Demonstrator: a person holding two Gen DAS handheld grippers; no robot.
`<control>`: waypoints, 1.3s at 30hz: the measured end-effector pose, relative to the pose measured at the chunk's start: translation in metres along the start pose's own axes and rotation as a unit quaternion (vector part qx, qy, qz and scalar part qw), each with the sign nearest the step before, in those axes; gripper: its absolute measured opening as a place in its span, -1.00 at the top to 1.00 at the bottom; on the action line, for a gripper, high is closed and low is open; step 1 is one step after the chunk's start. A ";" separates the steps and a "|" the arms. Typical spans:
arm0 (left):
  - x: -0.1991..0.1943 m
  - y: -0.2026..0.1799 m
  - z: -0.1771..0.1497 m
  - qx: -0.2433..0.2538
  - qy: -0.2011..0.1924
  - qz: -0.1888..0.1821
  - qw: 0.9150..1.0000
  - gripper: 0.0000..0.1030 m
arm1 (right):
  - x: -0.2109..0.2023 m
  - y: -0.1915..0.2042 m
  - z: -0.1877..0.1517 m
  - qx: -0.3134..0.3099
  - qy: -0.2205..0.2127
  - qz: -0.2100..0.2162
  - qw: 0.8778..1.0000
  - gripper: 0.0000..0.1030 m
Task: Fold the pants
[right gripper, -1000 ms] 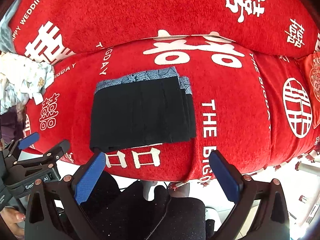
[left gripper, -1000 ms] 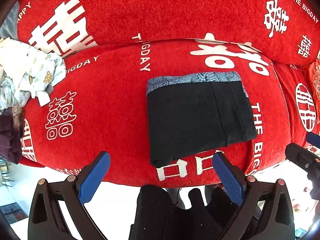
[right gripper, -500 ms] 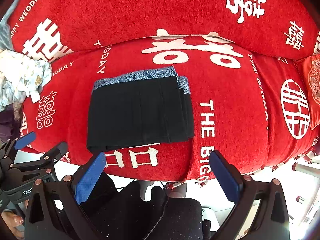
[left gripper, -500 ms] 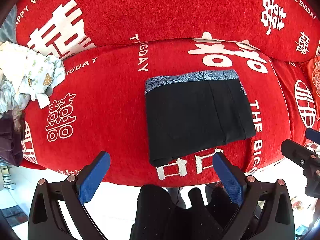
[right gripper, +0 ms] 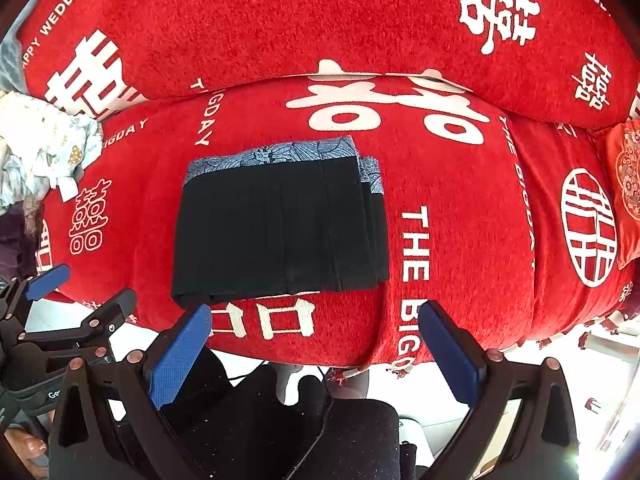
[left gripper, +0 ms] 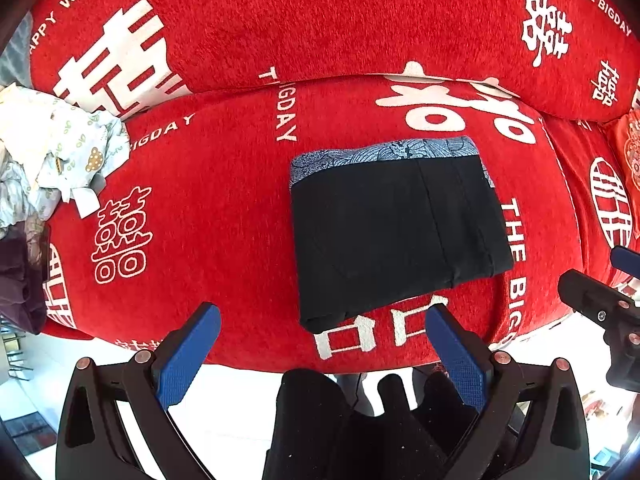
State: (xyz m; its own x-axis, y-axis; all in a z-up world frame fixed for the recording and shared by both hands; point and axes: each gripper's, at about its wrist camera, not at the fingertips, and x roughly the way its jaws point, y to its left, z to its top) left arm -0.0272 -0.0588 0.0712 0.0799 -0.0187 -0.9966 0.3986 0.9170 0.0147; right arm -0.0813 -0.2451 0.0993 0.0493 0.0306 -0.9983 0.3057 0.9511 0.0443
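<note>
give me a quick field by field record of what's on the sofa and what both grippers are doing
pants: black pants folded into a flat rectangle, blue patterned waistband at the far edge
surface: red sofa cover with white lettering
other laundry: pale crumpled clothes on the sofa's left end
left gripper: open, empty, short of the sofa's front edge
right gripper: open, empty, also clear of the pants
contact: neither gripper touches the pants

Red sofa cover [left gripper: 224,216] printed in white: "HAPPY WEDDING", partly cut off, on the backrest at 10 o'clock; "THE BIGDAY" on the backrest at 2 o'clock and on the seat at 3 o'clock beside the folded pants [left gripper: 396,232]; large double-happiness characters throughout. Left gripper [right gripper: 48,320] body: partial "Ge".
</note>
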 end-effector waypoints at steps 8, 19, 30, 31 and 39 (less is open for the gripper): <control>0.001 0.000 -0.002 -0.001 0.000 0.004 1.000 -0.99 | 0.001 0.003 0.003 -0.005 0.000 -0.004 1.000 -1.00; 0.002 0.001 -0.001 -0.013 0.006 0.007 1.000 -0.99 | 0.002 0.010 0.006 -0.018 0.002 -0.009 1.000 -1.00; 0.002 0.000 -0.003 -0.007 0.005 0.010 1.000 -0.99 | 0.003 0.012 0.007 -0.022 0.003 -0.012 1.000 -1.00; 0.002 -0.001 -0.003 -0.006 0.004 0.011 1.000 -0.99 | 0.003 0.012 0.007 -0.022 0.003 -0.012 1.000 -1.00; 0.000 0.000 -0.002 -0.009 0.000 0.011 1.000 -0.99 | 0.003 0.015 0.007 -0.026 0.001 -0.015 1.000 -1.00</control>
State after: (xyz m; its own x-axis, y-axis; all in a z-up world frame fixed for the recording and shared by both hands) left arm -0.0296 -0.0580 0.0712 0.0878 0.0016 -0.9961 0.3803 0.9242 0.0350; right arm -0.0697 -0.2327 0.0969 0.0391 0.0026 -0.9992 0.2571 0.9663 0.0125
